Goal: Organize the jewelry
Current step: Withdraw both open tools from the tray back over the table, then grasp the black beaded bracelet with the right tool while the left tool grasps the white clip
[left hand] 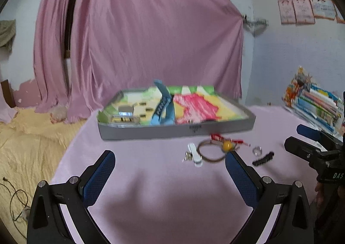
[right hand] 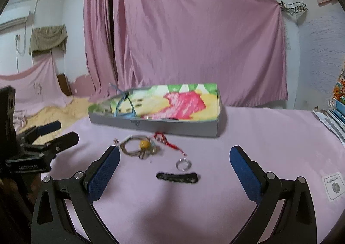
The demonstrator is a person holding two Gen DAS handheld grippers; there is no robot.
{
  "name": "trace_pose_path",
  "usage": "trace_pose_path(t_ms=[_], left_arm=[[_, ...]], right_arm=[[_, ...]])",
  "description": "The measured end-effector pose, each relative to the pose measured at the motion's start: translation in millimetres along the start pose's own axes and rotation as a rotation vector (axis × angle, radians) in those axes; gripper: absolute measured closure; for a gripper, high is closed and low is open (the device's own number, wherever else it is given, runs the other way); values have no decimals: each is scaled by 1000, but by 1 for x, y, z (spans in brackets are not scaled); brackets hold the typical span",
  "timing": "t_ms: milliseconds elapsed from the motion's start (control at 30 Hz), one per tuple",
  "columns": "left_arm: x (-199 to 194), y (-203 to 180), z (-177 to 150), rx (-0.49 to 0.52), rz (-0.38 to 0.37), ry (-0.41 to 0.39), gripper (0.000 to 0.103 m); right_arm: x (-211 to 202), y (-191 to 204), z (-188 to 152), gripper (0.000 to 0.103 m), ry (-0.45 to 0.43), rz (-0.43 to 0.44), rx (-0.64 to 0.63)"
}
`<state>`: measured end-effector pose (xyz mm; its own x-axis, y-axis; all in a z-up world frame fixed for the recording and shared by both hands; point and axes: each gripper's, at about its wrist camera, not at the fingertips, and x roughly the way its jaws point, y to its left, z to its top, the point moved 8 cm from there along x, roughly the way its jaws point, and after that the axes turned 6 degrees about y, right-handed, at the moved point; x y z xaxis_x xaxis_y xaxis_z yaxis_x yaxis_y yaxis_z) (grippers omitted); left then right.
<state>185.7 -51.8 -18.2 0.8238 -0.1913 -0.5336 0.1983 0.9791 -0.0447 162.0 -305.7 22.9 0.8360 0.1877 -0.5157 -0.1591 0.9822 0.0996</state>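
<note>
An open grey box (left hand: pixel 172 131) (right hand: pixel 172 125) with a colourful lining stands at the back of the pink cloth; a blue strap (left hand: pixel 163 104) and a silvery piece (left hand: pixel 125 112) lie inside. In front of it lie a cord loop with a yellow bead (left hand: pixel 228 146) (right hand: pixel 144 144), a red string (right hand: pixel 170 143), a white clip (left hand: pixel 195 154), a clear ring (left hand: pixel 257 150) (right hand: pixel 183 163) and a black hair clip (left hand: pixel 263 159) (right hand: pixel 177 177). My left gripper (left hand: pixel 170 157) hangs open, short of the pile. My right gripper (right hand: pixel 174 155) is open with the ring and black clip between its fingers, untouched.
The table wears a pink cloth (right hand: pixel 258 136). Stacked books and papers (left hand: pixel 317 106) sit at the right edge. A pink curtain (right hand: pixel 183 39) hangs behind. A yellow bedspread (left hand: pixel 28 136) lies to the left, below table level. A white label card (right hand: pixel 333 185) rests near the right.
</note>
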Motion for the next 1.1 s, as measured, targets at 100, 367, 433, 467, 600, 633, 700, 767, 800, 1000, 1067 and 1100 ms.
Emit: trace_pose_path(t_ms=[100, 367, 433, 467, 600, 633, 700, 767, 800, 1000, 1067, 1100], left_arm=[[8, -1, -5, 6, -15, 59, 1], [28, -8, -12, 43, -41, 181, 1], [33, -11, -12, 52, -47, 204, 1], [34, -12, -12, 54, -49, 210, 1], [42, -18, -12, 54, -71, 246, 1], [44, -19, -12, 53, -73, 251, 1], [47, -22, -12, 55, -77, 262, 1], [50, -25, -11, 59, -81, 269, 6], [51, -27, -11, 62, -83, 275, 8], [60, -33, -11, 86, -93, 311, 23], [63, -35, -11, 91, -96, 321, 30], [65, -36, -10, 92, -99, 325, 32]], right_arm=[[5, -3, -6, 3, 35, -24, -6], [16, -24, -12, 3, 125, -75, 17], [20, -27, -12, 3, 155, -63, 9], [22, -28, -13, 3, 173, -55, 0], [33, -27, -16, 3, 258, -23, -51], [36, -26, -17, 3, 275, -15, -66], [40, -23, -18, 3, 308, 5, -88], [45, -19, -20, 7, 338, 25, -112], [47, -18, -21, 13, 348, 26, -124], [61, -9, -25, 27, 415, 36, -211], [62, -7, -25, 38, 418, 56, -222], [62, -4, -25, 43, 420, 73, -224]])
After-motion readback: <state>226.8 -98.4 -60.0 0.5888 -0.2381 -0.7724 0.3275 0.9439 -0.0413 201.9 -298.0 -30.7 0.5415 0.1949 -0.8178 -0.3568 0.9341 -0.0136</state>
